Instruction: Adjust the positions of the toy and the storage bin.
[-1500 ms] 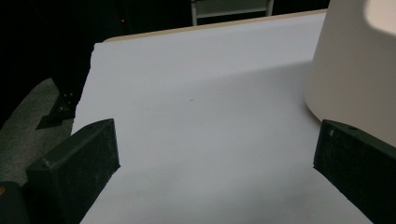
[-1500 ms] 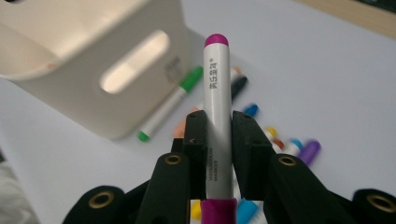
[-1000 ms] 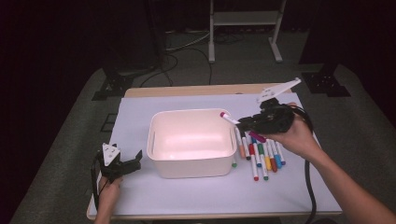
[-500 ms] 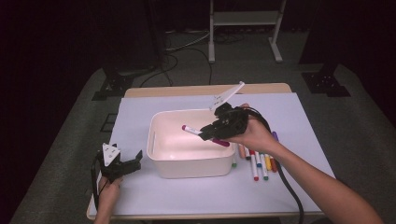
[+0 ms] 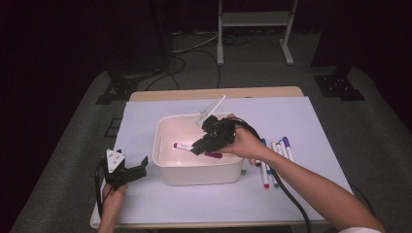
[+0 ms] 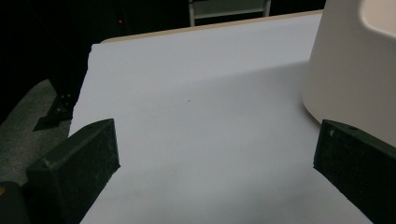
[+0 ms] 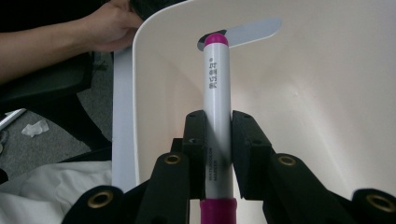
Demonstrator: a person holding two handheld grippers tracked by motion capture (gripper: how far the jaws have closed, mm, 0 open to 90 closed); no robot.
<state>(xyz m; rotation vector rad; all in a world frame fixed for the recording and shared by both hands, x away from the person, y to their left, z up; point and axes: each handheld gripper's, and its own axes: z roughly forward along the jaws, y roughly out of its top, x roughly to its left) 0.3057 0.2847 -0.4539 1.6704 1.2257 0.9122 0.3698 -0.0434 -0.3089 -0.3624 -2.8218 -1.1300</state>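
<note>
Dark floor and black stands ring a table [image 5: 291,92] covered with a pale sheet [image 5: 145,116]. On the sheet stands a white bin [image 5: 194,172], open at the top. Right gripper [image 5: 194,148] hangs over the bin's inside, tilted down toward its floor, with its jaws clamped on a marker [image 5: 182,146]; in the right gripper view the marker [image 7: 218,112] has a white barrel with magenta ends and runs straight out between the two pads, its far cap pointing at the bin's [image 7: 327,93] inner wall near a slot handle [image 7: 252,32]. Right of the bin, more markers [image 5: 272,155] lie side by side on the sheet, just beside the bin's wall. Left gripper [image 5: 138,170] rests on the sheet near the bin's left front corner, held by a hand [image 5: 112,201] at the table's near edge; its jaws stand wide apart with nothing between them, and the left gripper view shows bare sheet [image 6: 196,140] between them and the bin's [image 6: 355,70] outer wall close to the right jaw.
</note>
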